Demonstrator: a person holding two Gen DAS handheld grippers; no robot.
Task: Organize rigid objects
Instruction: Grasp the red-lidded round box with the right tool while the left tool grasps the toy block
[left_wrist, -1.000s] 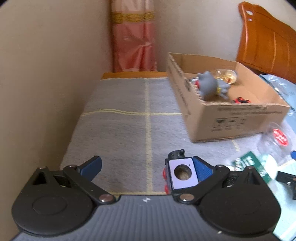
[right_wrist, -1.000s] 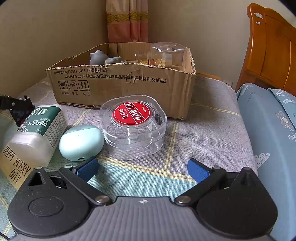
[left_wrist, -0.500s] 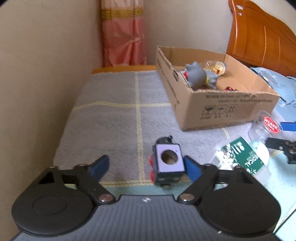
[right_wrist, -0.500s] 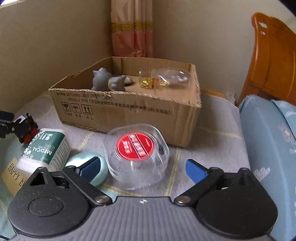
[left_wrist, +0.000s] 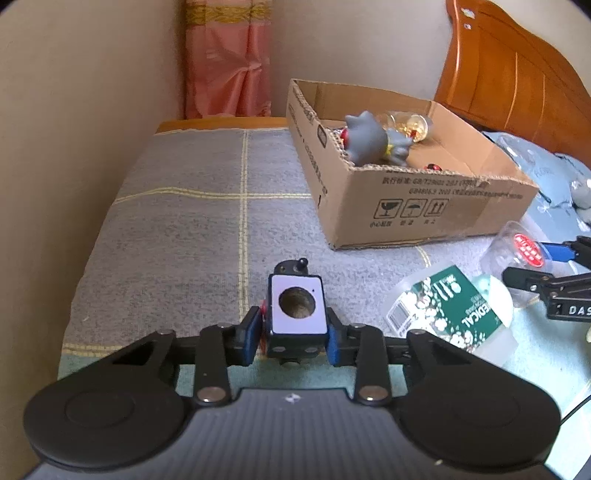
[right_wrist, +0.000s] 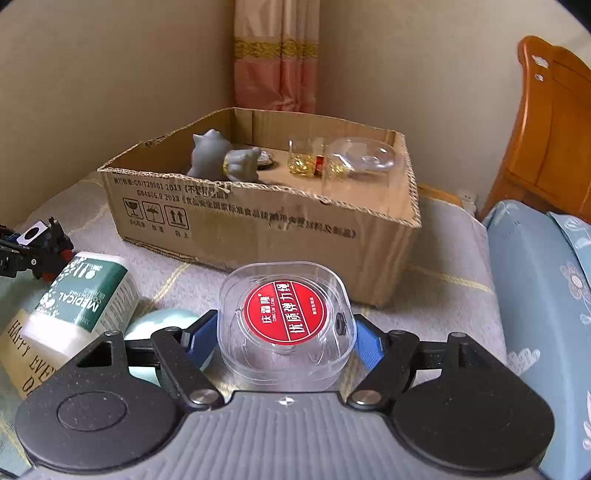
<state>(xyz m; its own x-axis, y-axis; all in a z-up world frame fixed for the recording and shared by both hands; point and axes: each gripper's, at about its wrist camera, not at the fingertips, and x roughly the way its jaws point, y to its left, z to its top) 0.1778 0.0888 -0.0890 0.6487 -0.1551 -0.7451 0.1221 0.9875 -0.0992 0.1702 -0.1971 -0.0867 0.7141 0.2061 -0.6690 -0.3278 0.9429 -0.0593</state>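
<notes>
Left view: the left gripper (left_wrist: 293, 341) had just been closing, and its pads pinched a small toy train (left_wrist: 297, 317) sitting on the grey blanket (left_wrist: 192, 229), cardboard box (left_wrist: 417, 206) beyond.

Right view: the right gripper (right_wrist: 284, 338) had been narrowing too, pads touching a clear plastic case (right_wrist: 284, 325) near the box, pink curtain (right_wrist: 277, 55) in the corner.

You're in a home bedroom. A bed (left_wrist: 192, 221) with a grey checked cover sits in a wall corner. Carved wooden headboard (left_wrist: 517, 74) at one end, blue floral pillow (right_wrist: 546, 295) beside it. Pink curtain (left_wrist: 229, 59) hangs in the corner.
</notes>
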